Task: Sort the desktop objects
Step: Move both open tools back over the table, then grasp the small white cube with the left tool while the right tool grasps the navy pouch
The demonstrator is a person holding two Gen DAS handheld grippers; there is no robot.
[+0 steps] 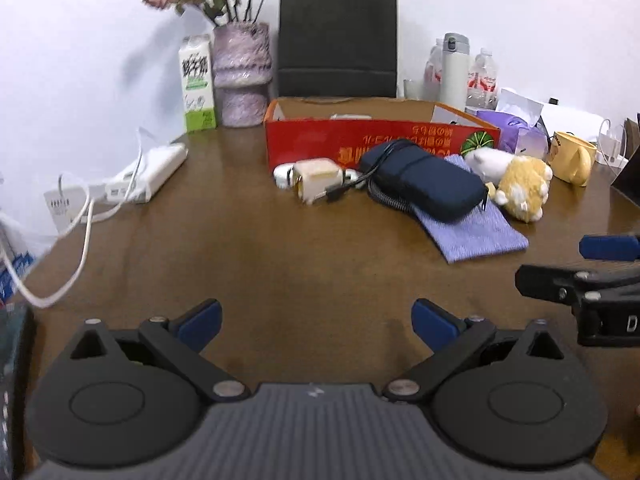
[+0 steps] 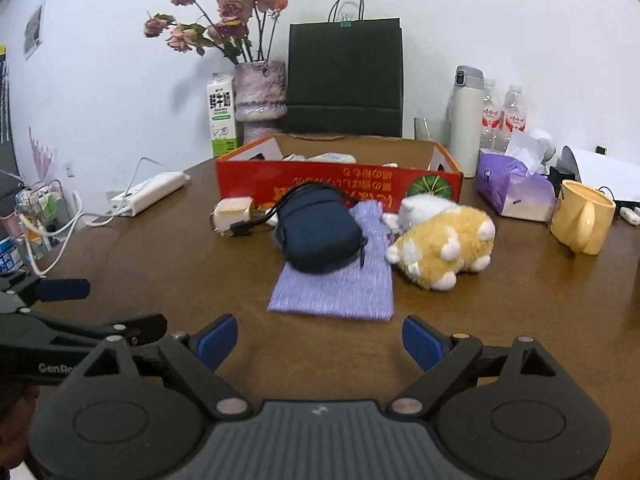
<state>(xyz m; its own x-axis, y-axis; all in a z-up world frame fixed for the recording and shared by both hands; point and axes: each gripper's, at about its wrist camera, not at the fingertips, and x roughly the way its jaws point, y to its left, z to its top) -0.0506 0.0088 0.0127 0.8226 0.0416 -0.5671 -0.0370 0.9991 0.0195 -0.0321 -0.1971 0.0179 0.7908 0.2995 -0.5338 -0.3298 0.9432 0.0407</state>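
A red cardboard box (image 1: 380, 140) (image 2: 340, 184) lies open at the back of the brown desk. In front of it a navy pouch (image 1: 424, 184) (image 2: 320, 232) with a black cable rests on a purple cloth (image 1: 476, 232) (image 2: 336, 292). A cream charger block (image 1: 316, 180) (image 2: 234, 212) lies to its left, a yellow-and-white plush toy (image 1: 520, 184) (image 2: 444, 248) to its right. My left gripper (image 1: 316, 316) (image 2: 104, 308) is open and empty over bare desk. My right gripper (image 2: 320, 334) (image 1: 580, 264) is open and empty just short of the cloth.
A yellow mug (image 2: 580, 216) and a purple tissue pack (image 2: 512, 188) stand at the right. Behind the box are a black paper bag (image 2: 344, 80), a vase (image 2: 260, 96), a milk carton (image 2: 222, 116), a thermos (image 2: 466, 116) and bottles. A white power strip (image 1: 156, 172) with cables lies left.
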